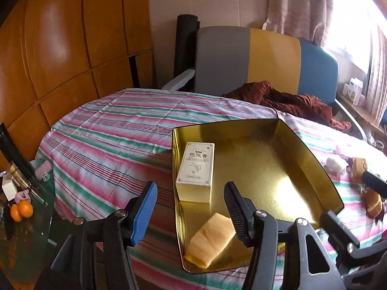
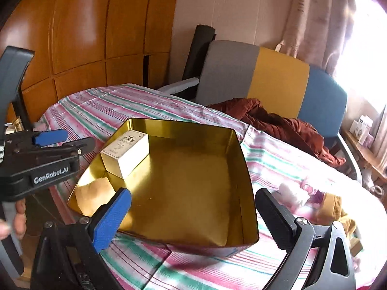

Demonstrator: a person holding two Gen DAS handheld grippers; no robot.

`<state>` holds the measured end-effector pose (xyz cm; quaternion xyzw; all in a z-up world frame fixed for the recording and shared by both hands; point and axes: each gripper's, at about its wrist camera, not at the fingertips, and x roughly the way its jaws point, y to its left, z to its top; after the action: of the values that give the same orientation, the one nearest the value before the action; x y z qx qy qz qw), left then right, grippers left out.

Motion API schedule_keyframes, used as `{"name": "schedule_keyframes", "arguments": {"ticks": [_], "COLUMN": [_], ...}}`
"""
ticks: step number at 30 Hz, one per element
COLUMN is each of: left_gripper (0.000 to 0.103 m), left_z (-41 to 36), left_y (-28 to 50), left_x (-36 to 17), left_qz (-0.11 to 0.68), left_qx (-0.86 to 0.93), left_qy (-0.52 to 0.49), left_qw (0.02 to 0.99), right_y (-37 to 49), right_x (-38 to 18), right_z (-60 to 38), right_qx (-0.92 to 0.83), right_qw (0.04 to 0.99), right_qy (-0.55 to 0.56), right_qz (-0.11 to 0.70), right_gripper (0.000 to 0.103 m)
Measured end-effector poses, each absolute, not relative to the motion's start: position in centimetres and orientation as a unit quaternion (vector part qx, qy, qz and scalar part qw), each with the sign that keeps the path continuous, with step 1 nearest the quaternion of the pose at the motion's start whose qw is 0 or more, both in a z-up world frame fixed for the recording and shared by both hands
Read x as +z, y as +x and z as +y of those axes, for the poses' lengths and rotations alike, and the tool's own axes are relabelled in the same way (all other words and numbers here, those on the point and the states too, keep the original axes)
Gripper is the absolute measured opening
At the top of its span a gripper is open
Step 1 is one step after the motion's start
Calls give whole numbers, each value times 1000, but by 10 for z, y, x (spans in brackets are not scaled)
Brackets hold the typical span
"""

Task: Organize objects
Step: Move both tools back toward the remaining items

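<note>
An open gold tin [image 1: 302,145] [image 2: 244,159] sits on the striped bedspread [image 1: 108,140]. Inside it, a white printed box [image 1: 197,166] [image 2: 125,152] lies along the left wall, and a folded yellow sponge cloth [image 1: 210,239] [image 2: 94,193] rests in the near corner. My left gripper [image 1: 188,211] [image 2: 77,138] is open, straddling the tin's left wall above the cloth, with nothing pressed between its pads. My right gripper [image 2: 193,217] [image 1: 355,205] is open wide over the tin's near rim and holds nothing. Right of the tin lie a white-and-pink plush item [image 2: 295,193] and a yellow cloth [image 2: 336,207].
A rust-brown jacket [image 1: 290,101] lies at the back of the bed, before a grey, yellow and blue chair back [image 1: 273,60]. Wooden wardrobe doors [image 1: 72,48] stand at left. A glass side table [image 1: 36,217] holds two oranges [image 1: 21,210]. A hand [image 2: 19,215] grips the left tool.
</note>
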<state>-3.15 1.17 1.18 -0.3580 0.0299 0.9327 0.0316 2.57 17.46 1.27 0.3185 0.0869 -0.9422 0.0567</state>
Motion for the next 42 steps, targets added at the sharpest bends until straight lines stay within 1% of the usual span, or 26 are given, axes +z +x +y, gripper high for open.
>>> {"name": "schedule_keyframes", "arguments": {"ticks": [3,6,9,10,16,25,30,36,40,42], "left_gripper": [58,58,59,62,71,71,71,71,71,71], "left_z": [17,25,31,34,46,66,89,128,165,181], "left_y": [-26,-22,-21,-21,-21,-23,-20,-21,-20,-21], "left_x": [15,18,18,17,13,4,13,19,18,18], "left_qz": [31,41,34,33,33,37,57,81,114,121], "left_qx": [934,936,932,931,924,899,895,879,868,861], "left_qy": [-352,-344,-350,-352,-362,-398,-389,-392,-391,-397], "left_qw": [44,57,88,95,119,177,212,260,284,294], "right_y": [27,30,32,35,41,49,54,63,69,73], "right_x": [11,8,4,3,-11,-15,3,26,18,12], "right_z": [182,199,217,222,246,298,354,451,503,522], "right_qx": [-946,-948,-946,-945,-941,-935,-933,-924,-909,-897], "right_qw": [46,40,28,21,-13,-64,-112,-204,-256,-266], "right_qy": [312,314,323,325,339,349,339,313,306,308], "right_qz": [79,34,-7,-10,-14,-29,-35,-77,-124,-172], "right_gripper": [102,103,103,103,103,103,103,103,103,103]}}
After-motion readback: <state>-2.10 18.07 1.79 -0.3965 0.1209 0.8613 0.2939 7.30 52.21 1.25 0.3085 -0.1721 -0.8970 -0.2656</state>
